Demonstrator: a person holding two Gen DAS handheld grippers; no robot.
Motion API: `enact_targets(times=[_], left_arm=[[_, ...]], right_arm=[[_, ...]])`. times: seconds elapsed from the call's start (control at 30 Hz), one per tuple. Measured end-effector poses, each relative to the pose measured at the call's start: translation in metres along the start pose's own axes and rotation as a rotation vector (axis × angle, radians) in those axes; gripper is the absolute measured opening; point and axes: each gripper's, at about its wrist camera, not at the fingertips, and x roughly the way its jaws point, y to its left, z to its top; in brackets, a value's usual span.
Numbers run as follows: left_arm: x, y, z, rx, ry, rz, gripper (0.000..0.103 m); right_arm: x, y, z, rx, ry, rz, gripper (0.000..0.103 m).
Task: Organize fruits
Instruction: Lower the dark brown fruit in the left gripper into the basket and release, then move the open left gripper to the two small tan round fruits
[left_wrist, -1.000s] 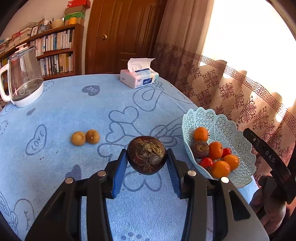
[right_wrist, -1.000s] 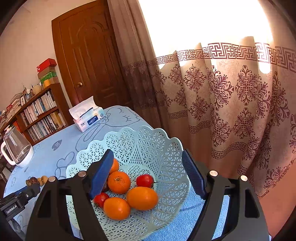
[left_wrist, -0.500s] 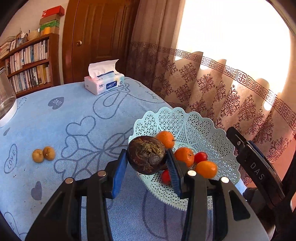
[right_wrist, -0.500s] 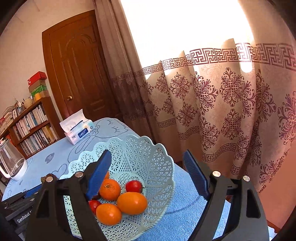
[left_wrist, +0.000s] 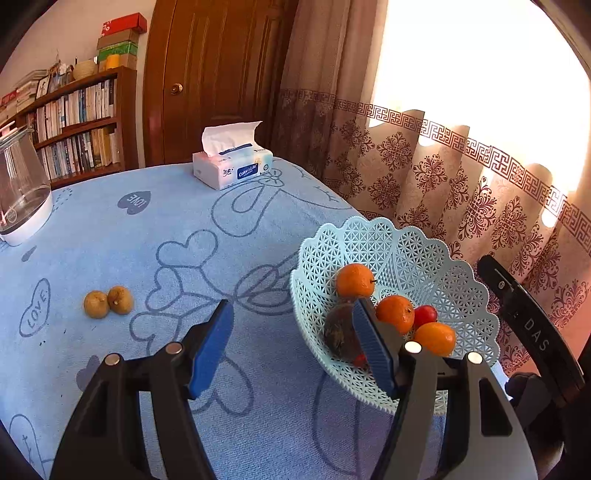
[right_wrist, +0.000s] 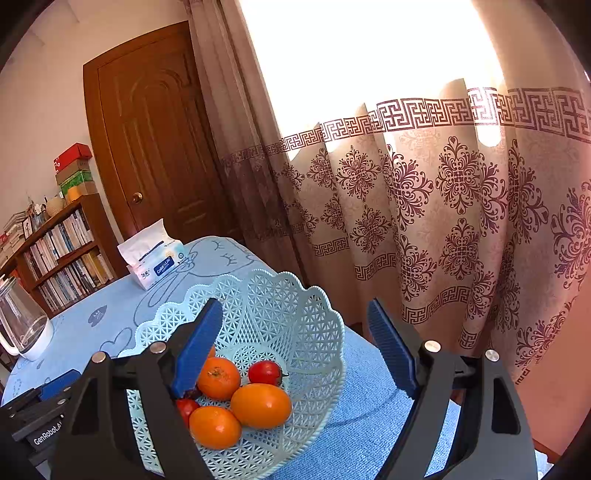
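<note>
My left gripper (left_wrist: 293, 345) is open and empty, its right finger over the near rim of the pale blue lattice basket (left_wrist: 406, 243). A dark brown fruit (left_wrist: 338, 334) lies inside the basket beside that finger, with oranges (left_wrist: 354, 280) and small red tomatoes (left_wrist: 424, 315). Two small tan fruits (left_wrist: 108, 302) sit on the blue tablecloth to the left. My right gripper (right_wrist: 295, 343) is open and empty above the basket's (right_wrist: 295, 321) right side, over oranges (right_wrist: 260, 405) and a tomato (right_wrist: 264, 372).
A tissue box (left_wrist: 232, 168) stands at the table's far side. A glass kettle (left_wrist: 20, 192) stands far left. A patterned curtain (left_wrist: 461, 192) hangs close behind the basket at the table's right edge. A bookshelf (left_wrist: 74, 122) and door (left_wrist: 210, 74) are behind.
My left gripper opened and let go of the dark brown fruit, which now lies in the basket. The left gripper has drawn back to the left. The right gripper stayed open.
</note>
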Motion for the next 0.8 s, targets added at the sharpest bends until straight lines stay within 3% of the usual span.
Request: enact_targets(times=[0.2, 0.37, 0.8], left_arm=[[-0.003, 0.004, -0.003, 0.001, -0.010, 0.030, 0.084], [-0.003, 0.011, -0.004, -0.016, -0.003, 0.050, 0.092], [-0.005, 0.036, -0.009, -0.066, 0.000, 0.114, 0.097]], right_arm=[[0.000, 0.001, 0.000, -0.005, 0.000, 0.001, 0.082], [0.001, 0.001, 0.000, -0.009, 0.001, 0.002, 0.082], [-0.001, 0.005, -0.001, -0.034, -0.009, 0.002, 0.083]])
